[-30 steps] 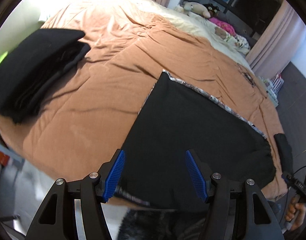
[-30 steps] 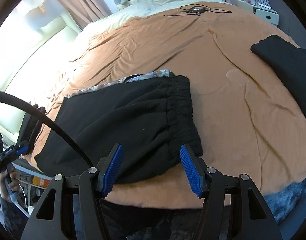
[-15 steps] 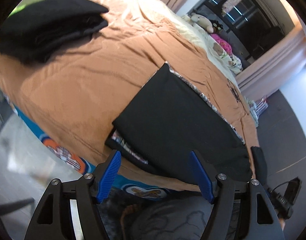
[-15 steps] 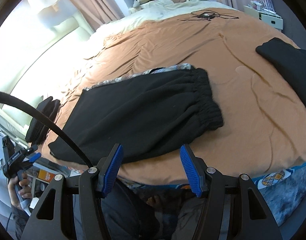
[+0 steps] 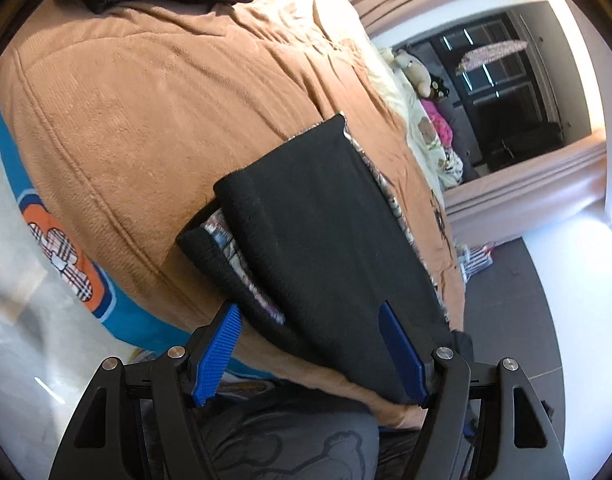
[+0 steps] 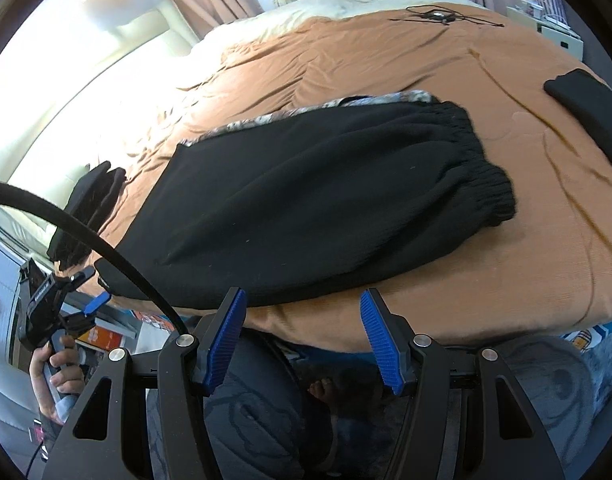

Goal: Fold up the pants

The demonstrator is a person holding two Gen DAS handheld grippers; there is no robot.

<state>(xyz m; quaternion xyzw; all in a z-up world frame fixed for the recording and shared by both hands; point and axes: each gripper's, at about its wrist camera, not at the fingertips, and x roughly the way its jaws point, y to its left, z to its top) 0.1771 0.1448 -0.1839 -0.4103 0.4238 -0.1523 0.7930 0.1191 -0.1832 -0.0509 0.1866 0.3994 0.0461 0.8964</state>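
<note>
Black fleece pants (image 6: 306, 204) lie flat on the bed, folded lengthwise with one leg over the other, a patterned lining showing along the far edge and at the leg cuffs. Their long axis runs along the near edge of the bed: in the right wrist view the ribbed waistband (image 6: 478, 160) points right and the legs taper to the left, with the cuff end reaching the bed's near left corner. An orange-brown blanket (image 6: 386, 64) covers the bed, with a cream quilt and stuffed toys at the far end, pink curtains behind, and a tangle of dark cable lying on the blanket. The left wrist view looks down the pants (image 5: 326, 232) from the cuff end, showing the layered cuffs with the printed lining between them, a dark window, and a blue and orange cartoon sheet below the blanket (image 5: 145, 100). Only the right wrist view shows the waistband, and it also takes in the left gripper (image 6: 87, 294) held by a hand beyond the cuff end. Folded black clothes (image 6: 586, 104) sit well apart on the right. The left gripper (image 5: 312, 354) and right gripper (image 6: 301, 336) both hover off the bed edge, jaws spread wide and holding nothing.
</note>
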